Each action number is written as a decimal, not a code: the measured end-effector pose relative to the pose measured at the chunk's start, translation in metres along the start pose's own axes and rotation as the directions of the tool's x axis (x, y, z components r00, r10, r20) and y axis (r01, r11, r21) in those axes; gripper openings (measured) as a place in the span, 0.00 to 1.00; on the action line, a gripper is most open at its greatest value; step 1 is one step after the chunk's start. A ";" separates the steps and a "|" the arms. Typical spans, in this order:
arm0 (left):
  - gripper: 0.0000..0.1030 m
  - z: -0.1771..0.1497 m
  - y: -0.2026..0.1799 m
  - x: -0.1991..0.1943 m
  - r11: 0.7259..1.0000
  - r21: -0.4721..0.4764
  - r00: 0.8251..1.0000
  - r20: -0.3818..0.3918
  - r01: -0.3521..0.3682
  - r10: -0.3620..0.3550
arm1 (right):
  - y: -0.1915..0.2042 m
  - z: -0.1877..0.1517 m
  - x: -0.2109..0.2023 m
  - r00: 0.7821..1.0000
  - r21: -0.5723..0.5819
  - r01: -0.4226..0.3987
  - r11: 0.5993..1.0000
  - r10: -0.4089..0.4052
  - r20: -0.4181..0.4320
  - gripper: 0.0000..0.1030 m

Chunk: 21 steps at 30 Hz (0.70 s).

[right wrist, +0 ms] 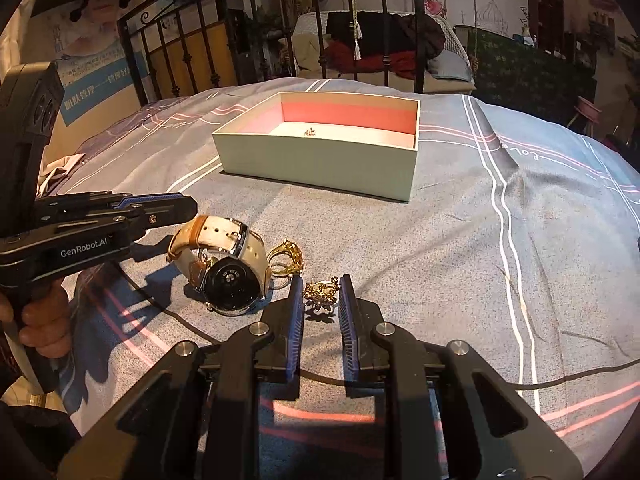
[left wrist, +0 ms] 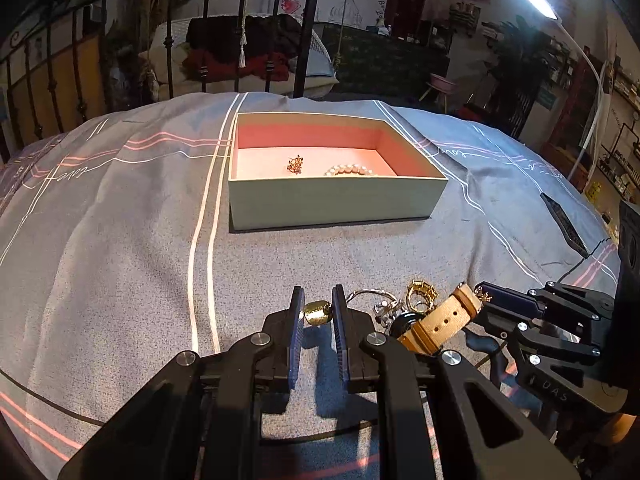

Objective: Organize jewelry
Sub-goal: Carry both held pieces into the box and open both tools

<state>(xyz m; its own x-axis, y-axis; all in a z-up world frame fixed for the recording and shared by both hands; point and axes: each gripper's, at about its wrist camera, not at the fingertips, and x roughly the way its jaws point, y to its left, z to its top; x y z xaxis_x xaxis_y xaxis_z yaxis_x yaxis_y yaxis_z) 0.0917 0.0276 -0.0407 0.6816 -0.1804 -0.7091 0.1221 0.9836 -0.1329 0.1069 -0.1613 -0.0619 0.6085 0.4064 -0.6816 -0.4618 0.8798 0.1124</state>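
Two grips look thin: your left gripper (left wrist: 317, 312) pinches a gold bead (left wrist: 316, 313) and your right gripper (right wrist: 320, 294) a gold brooch (right wrist: 319, 293) w/ narrow jaws at the tips, so either may drop before the box (left wrist: 336, 204) at 12 o'clock.

Bare bedspread (left wrist: 280, 264) lies open between the jewelry pile (left wrist: 416, 304) and the open-topped box (left wrist: 336, 204), whose near wall stands in the way.
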 end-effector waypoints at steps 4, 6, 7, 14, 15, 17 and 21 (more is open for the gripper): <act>0.13 0.012 -0.003 0.001 1.000 0.001 1.000 0.022 -0.003 0.003 | -0.001 0.014 -0.002 1.000 -0.008 0.009 1.000 -0.008 0.029 0.19; 0.13 0.018 -0.003 0.003 1.000 -0.002 1.000 0.027 -0.001 0.001 | -0.001 0.021 -0.003 0.999 -0.010 0.012 1.000 -0.011 0.047 0.19; 0.13 0.021 -0.004 0.003 1.000 -0.005 1.000 0.031 -0.002 0.002 | -0.001 0.025 -0.004 0.998 -0.013 0.012 1.000 -0.012 0.054 0.19; 0.13 0.033 -0.003 0.008 1.000 -0.026 0.999 0.039 0.004 -0.003 | 0.000 0.039 -0.007 0.996 -0.017 0.021 1.000 -0.020 0.083 0.19; 0.13 0.034 -0.003 0.009 1.000 -0.027 0.999 0.038 0.005 -0.004 | 0.000 0.041 -0.007 0.996 -0.014 0.022 1.000 -0.021 0.086 0.19; 0.13 0.037 -0.004 0.012 1.000 -0.029 0.999 0.035 0.006 -0.005 | -0.001 0.046 -0.006 0.995 -0.016 0.024 1.000 -0.023 0.092 0.19; 0.13 0.061 -0.002 0.018 0.999 -0.043 0.999 0.050 0.004 -0.002 | -0.005 0.073 0.003 0.993 -0.030 0.033 0.999 -0.030 0.114 0.19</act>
<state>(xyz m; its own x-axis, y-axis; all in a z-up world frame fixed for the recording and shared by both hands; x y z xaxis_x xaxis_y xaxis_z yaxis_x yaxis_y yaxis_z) 0.1473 0.0225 -0.0110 0.7164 -0.1821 -0.6735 0.0941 0.9817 -0.1653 0.1581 -0.1463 -0.0122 0.6914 0.4056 -0.5979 -0.4604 0.8851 0.0680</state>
